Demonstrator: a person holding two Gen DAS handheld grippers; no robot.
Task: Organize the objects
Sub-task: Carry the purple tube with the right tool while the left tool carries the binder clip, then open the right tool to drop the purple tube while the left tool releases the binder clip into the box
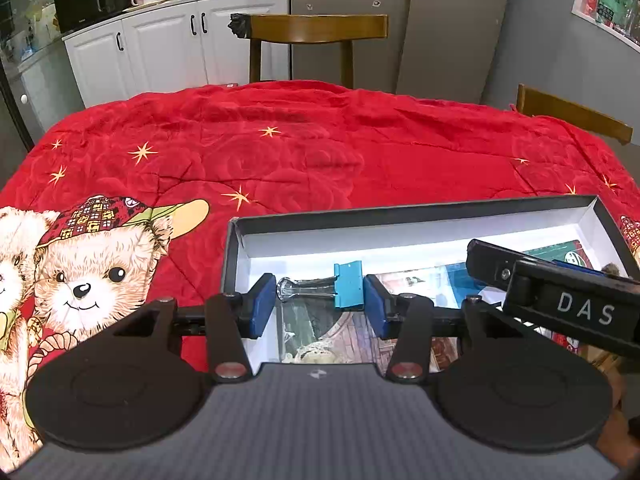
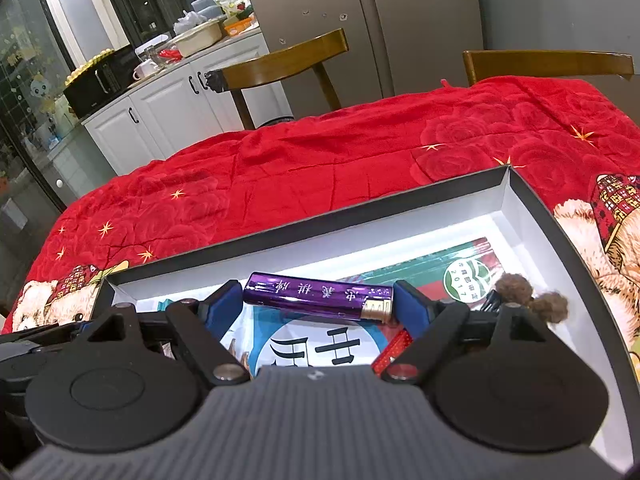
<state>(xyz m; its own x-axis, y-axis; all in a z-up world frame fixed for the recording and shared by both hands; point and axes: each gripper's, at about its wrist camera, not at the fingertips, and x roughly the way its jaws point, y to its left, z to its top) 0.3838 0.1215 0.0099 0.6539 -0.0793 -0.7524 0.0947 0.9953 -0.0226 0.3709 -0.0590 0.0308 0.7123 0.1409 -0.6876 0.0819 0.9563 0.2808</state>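
Observation:
A shallow black box (image 1: 400, 210) with a white inside lies on the red bear-print blanket (image 1: 280, 140). Over its left part, my left gripper (image 1: 320, 304) is shut on a blue binder clip (image 1: 348, 286), whose silver handles point left against the left pad. In the right wrist view, my right gripper (image 2: 318, 308) is shut lengthwise on a purple lighter (image 2: 312, 296), held over the box (image 2: 320, 220), gold cap toward the right pad. Printed cards and packets (image 2: 468, 272) lie flat on the box floor under both.
A brown pom-pom hair tie (image 2: 516, 286) rests in the box's right end. The right gripper's black housing (image 1: 560, 304) crosses the left wrist view's right side. Two wooden chairs (image 2: 288, 64) (image 2: 548, 60) stand behind the table; white cabinets (image 1: 168, 48) lie beyond.

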